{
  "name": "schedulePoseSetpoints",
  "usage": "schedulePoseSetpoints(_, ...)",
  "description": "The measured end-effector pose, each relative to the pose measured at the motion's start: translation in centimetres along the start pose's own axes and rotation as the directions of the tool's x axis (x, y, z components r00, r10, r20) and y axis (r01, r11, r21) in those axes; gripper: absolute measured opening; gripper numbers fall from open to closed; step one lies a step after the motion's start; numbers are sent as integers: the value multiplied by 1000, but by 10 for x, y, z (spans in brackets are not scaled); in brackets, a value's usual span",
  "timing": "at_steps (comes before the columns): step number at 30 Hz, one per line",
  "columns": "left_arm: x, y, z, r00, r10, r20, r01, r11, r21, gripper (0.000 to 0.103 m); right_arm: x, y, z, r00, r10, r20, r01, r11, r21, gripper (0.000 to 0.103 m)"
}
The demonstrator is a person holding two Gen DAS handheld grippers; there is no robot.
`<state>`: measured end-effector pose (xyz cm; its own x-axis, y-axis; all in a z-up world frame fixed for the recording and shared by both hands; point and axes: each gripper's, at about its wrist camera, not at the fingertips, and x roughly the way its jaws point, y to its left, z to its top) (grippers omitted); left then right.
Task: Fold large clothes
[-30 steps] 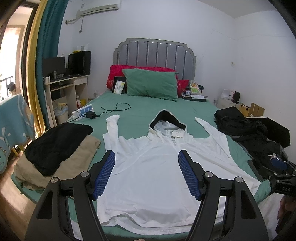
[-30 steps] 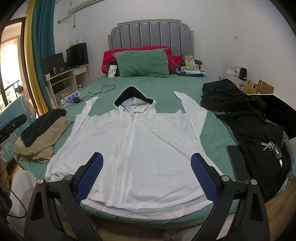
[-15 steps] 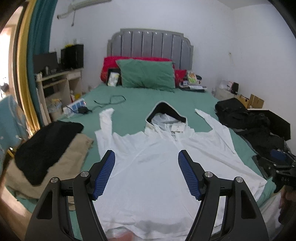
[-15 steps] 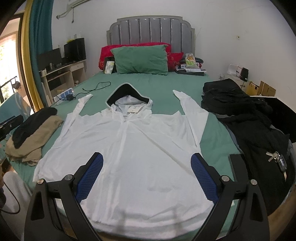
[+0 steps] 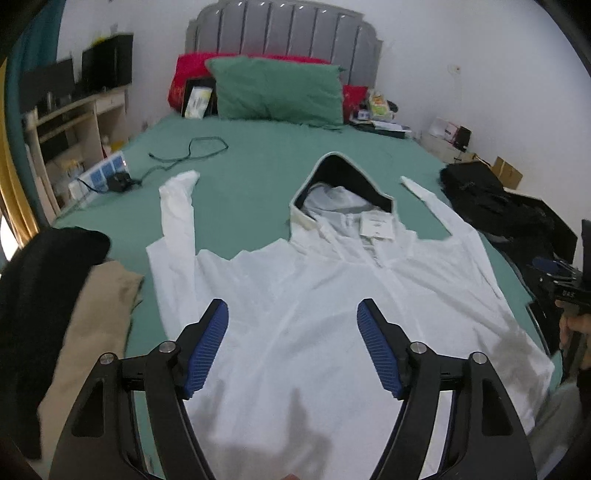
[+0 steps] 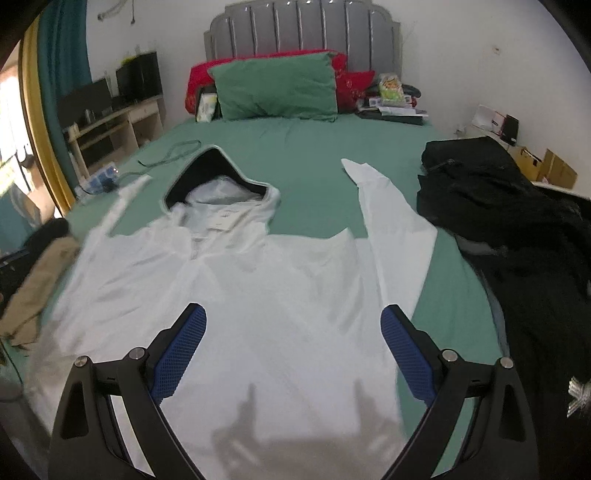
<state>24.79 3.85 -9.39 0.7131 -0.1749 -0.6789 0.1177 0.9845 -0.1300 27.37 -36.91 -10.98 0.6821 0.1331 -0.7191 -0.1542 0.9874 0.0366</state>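
Two grippers are hovering above the foot edge of the bed, and both are holding nothing. The left gripper is showing its jaws spread wide, blue pads facing each other across the cloth below; the right gripper is likewise standing with its jaws spread wide.

The white hooded jacket is lying flat, front up, across the foot half of the green sheet, its hem reaching the foot edge. Its dark-lined hood is pointing toward the headboard, and a paper tag is resting at the neck. Both sleeves are stretching up toward the head end — one sleeve lying just beside the black clothes pile at the bed's right edge, the other angling toward the left edge, near a cable and a power strip.

At the left foot corner, a beige garment is lying with a black garment on top of it. A green pillow is leaning against red pillows at the head edge. Shadows of the jaws are falling on the hem, though motion blur is softening that part — possibly hiding creases there.
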Motion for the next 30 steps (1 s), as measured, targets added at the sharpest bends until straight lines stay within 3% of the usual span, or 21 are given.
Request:
schedulePoseSetpoints(3, 42, 19, 15, 999, -12, -38, 11, 999, -31, 78, 35, -18, 21, 1000, -18, -22, 17, 999, -31, 85)
schedulePoseSetpoints(5, 75, 34, 26, 998, -6, -58, 5, 999, -33, 79, 66, -30, 40, 998, -32, -50, 30, 998, -49, 70)
schedulePoseSetpoints(7, 102, 48, 33, 996, 20, -92, -26, 998, -58, 79, 91, -42, 57, 996, -49, -72, 47, 998, -37, 70)
schedulePoseSetpoints(10, 121, 67, 39, 997, 4, -82, -14, 993, -118, 79, 125, -58, 81, 993, -75, -91, 71, 996, -45, 69)
schedulePoseSetpoints(13, 131, 75, 34, 997, 19, -71, -26, 994, -109, 79, 168, -75, 100, 986, -109, -125, 104, 994, -44, 68)
schedulePoseSetpoints(18, 142, 85, 28, 988, 77, -136, -96, 986, -139, 79, 224, -91, 117, 972, -150, -183, 142, 988, -56, 68)
schedulePoseSetpoints(20, 147, 85, 24, 985, 61, -164, -84, 987, -137, 79, 241, -98, 119, 965, -186, -184, 177, 982, -64, 66)
schedulePoseSetpoints(21, 148, 85, 22, 984, 52, -173, -76, 988, -135, 79, 249, -102, 118, 962, -189, -196, 181, 982, -61, 62)
schedulePoseSetpoints(22, 151, 85, 20, 982, 48, -184, -72, 989, -129, 79, 256, -105, 116, 960, -180, -213, 172, 984, -55, 52)
schedulePoseSetpoints(24, 154, 88, 17, 980, 52, -192, -77, 989, -127, 79, 261, -109, 114, 968, -143, -208, 140, 990, -32, 47)
schedulePoseSetpoints(26, 156, 92, 14, 978, 53, -203, -83, 986, -142, 79, 256, -106, 116, 974, -120, -191, 114, 993, -41, 3)
schedulePoseSetpoints(27, 157, 94, 14, 977, 49, -205, -82, 984, -155, 79, 251, -104, 117, 972, -143, -184, 136, 989, -53, 2)
schedulePoseSetpoints(30, 157, 98, 14, 977, 58, -204, -94, 981, -171, 79, 228, -95, 120, 982, -104, -157, 100, 994, -33, 2)
